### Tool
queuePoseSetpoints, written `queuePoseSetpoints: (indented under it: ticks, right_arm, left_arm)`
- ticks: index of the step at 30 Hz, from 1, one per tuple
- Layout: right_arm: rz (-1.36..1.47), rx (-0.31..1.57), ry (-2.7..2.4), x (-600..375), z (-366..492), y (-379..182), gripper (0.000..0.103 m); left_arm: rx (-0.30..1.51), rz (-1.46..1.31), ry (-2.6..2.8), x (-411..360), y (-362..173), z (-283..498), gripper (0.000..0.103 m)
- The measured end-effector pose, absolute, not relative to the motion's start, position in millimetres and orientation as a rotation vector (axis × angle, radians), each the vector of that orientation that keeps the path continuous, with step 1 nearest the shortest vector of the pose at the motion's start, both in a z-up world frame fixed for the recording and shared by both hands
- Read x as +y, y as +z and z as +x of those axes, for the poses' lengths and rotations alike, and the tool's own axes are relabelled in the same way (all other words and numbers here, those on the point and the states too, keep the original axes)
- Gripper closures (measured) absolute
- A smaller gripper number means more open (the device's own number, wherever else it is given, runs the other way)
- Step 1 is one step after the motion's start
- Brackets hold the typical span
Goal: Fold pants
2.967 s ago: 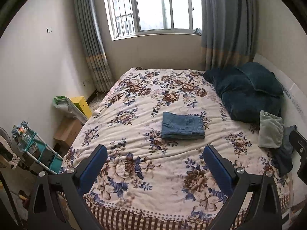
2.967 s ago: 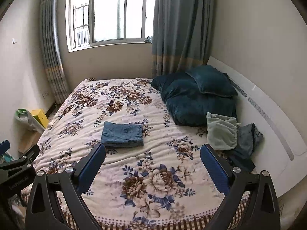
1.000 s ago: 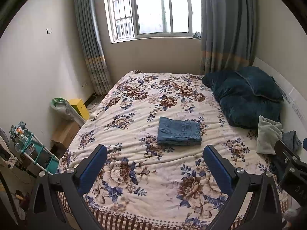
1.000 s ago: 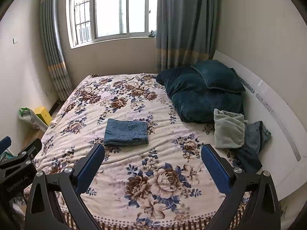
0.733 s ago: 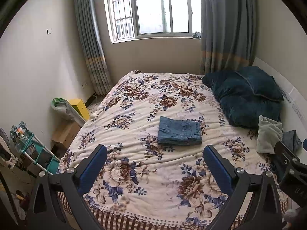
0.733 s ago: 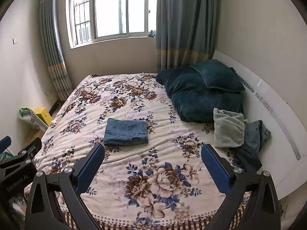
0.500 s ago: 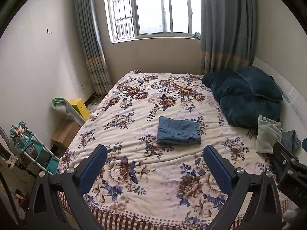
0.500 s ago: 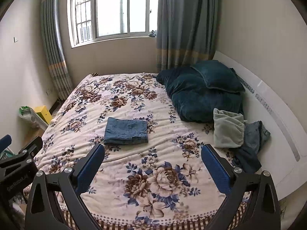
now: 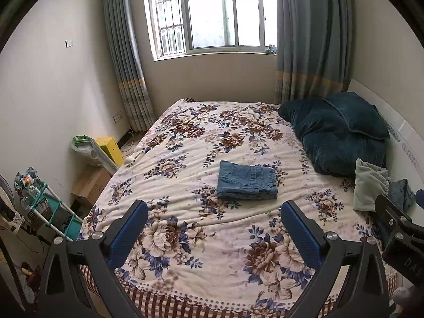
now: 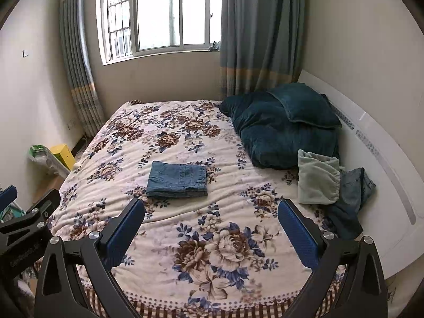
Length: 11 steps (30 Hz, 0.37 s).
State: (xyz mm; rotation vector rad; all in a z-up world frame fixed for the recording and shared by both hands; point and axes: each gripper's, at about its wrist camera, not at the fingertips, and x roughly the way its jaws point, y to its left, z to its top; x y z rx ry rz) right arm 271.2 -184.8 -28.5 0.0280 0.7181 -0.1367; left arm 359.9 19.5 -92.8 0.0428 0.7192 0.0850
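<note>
The folded denim pants point(image 9: 247, 184) are lying flat in a neat rectangle near the middle of the floral blanket point(image 9: 201, 238) that is covering the bed, and nothing is touching them. From the left wrist view they are sitting at about 12 o'clock, just beyond the gap between the 2 blue pads point(image 9: 129, 232). From the right wrist view the same pants point(image 10: 177, 180) are lying toward 11 o'clock, just past the tip of the left-hand pad.

The left gripper point(image 9: 214, 232) is hovering over the foot end of the bed with its jaws spread wide and nothing between them. The right gripper point(image 10: 211, 230) is hanging likewise above the blanket point(image 10: 212, 243), jaws fully apart and empty. Each gripper's black frame is showing at the edge of the other's view: the right one at 4 o'clock in the left view, the left one at 8 o'clock in the right view.

At 2 o'clock, dark teal pillows point(image 10: 281, 127) are piling against the white headboard point(image 10: 376, 175). Just in front of them a pale green cloth point(image 10: 316, 177) is resting against a crumpled denim garment point(image 10: 355, 185). At 12 o'clock a window point(image 9: 212, 13) is letting in daylight between grey-blue curtains point(image 9: 310, 39). At 9 o'clock, on the floor beside the bed, a yellow box point(image 9: 110, 148), a cardboard box point(image 9: 91, 185) and a teal rack point(image 9: 45, 206) are standing along the wall.
</note>
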Motion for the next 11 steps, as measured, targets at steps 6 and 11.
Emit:
queuePoseSetpoints:
  ticks: [6, 11]
  right_arm:
    - [0.027, 0.715, -0.136, -184.4, 270.6, -26.6, 0.001]
    - [0.023, 0.714, -0.139, -185.5, 272.4, -24.9, 0.001]
  left_arm:
    - [0.717, 0.041, 0.082, 18.9, -92.3, 359.1, 0.0]
    - [0.709, 0.037, 0.074, 18.2, -89.8, 356.3, 0.0]
